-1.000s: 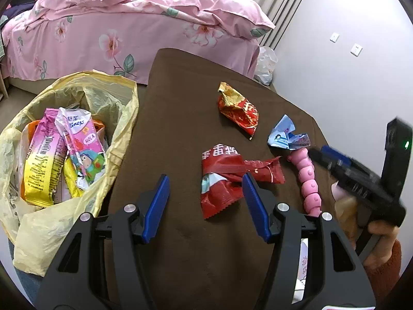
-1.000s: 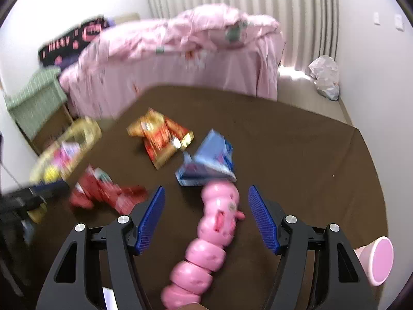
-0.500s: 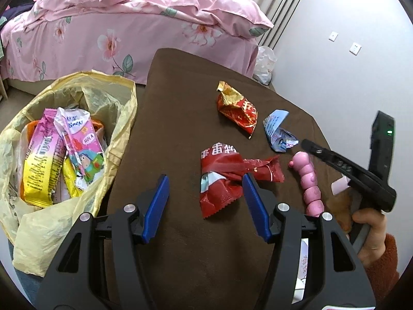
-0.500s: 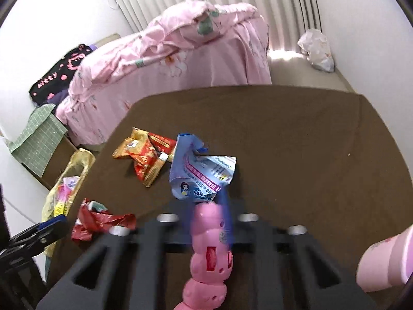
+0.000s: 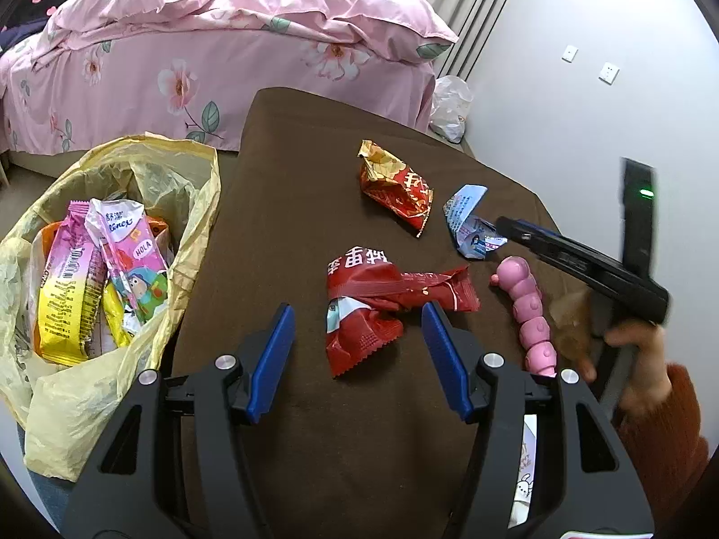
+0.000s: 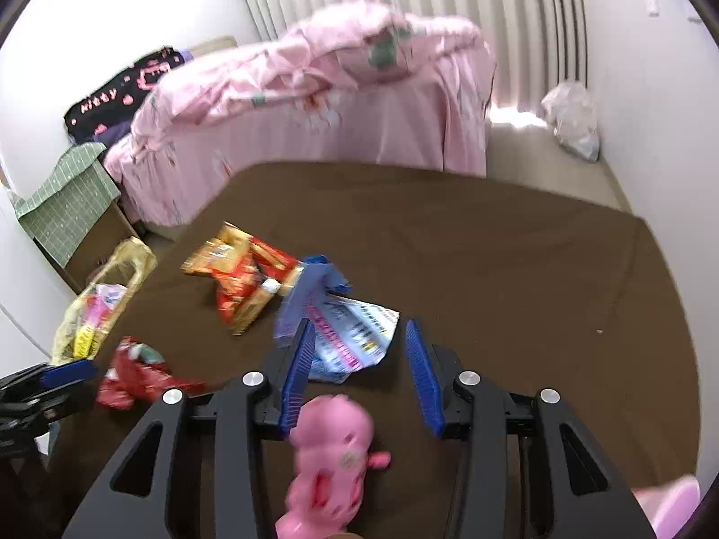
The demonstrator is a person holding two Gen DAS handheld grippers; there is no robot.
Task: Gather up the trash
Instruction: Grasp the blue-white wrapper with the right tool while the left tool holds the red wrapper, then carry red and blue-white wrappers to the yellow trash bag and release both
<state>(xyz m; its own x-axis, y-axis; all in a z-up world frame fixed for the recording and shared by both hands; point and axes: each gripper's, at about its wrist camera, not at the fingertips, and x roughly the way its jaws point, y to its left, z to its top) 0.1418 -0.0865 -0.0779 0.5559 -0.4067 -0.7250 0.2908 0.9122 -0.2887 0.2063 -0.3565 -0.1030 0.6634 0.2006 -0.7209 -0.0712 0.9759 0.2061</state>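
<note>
Three wrappers lie on the brown table: a red one, a red-gold one and a crumpled blue-white one. My left gripper is open, its fingers either side of the red wrapper's near end, above it. My right gripper is open, with the blue-white wrapper between its fingertips; it also shows at the right of the left wrist view. The yellow trash bag hangs at the table's left edge, holding several wrappers.
A pink caterpillar toy lies at the table's right, under my right gripper. A pink cup stands at the near right corner. A pink bed is behind the table. A white bag lies on the floor.
My right gripper has moved forward over the toy to the blue-white wrapper, which has shifted a little. My left gripper has stayed still.
</note>
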